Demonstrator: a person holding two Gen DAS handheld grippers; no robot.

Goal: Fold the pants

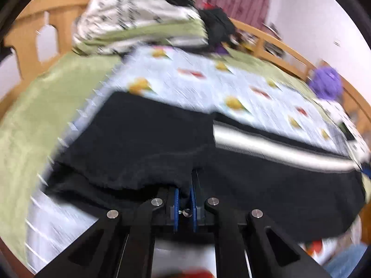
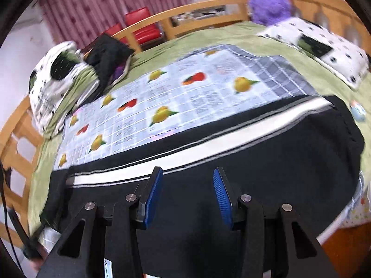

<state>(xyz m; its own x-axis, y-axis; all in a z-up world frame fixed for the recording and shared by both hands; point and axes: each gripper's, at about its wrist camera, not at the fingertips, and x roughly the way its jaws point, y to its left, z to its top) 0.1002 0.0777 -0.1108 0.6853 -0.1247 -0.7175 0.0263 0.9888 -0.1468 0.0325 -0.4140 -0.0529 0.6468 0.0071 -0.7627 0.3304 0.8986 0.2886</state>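
Black pants (image 2: 255,162) lie lengthwise along the fruit-print sheet's (image 2: 162,97) near edge. My left gripper (image 1: 184,195) pinches their near hem; my right gripper (image 2: 187,185) hovers spread above them, nearer the white stripe (image 2: 208,146).

1. We see a fruit-printed cloth (image 2: 162,97) spread over a green bedsheet (image 2: 208,37).
2. A purple plush toy (image 2: 270,3) sits by the wooden bed rail (image 2: 185,11).
3. A spotted pillow (image 2: 324,48) lies near it.
4. Behind the rail we see red chairs (image 2: 139,25) and a pink curtain (image 2: 111,7).
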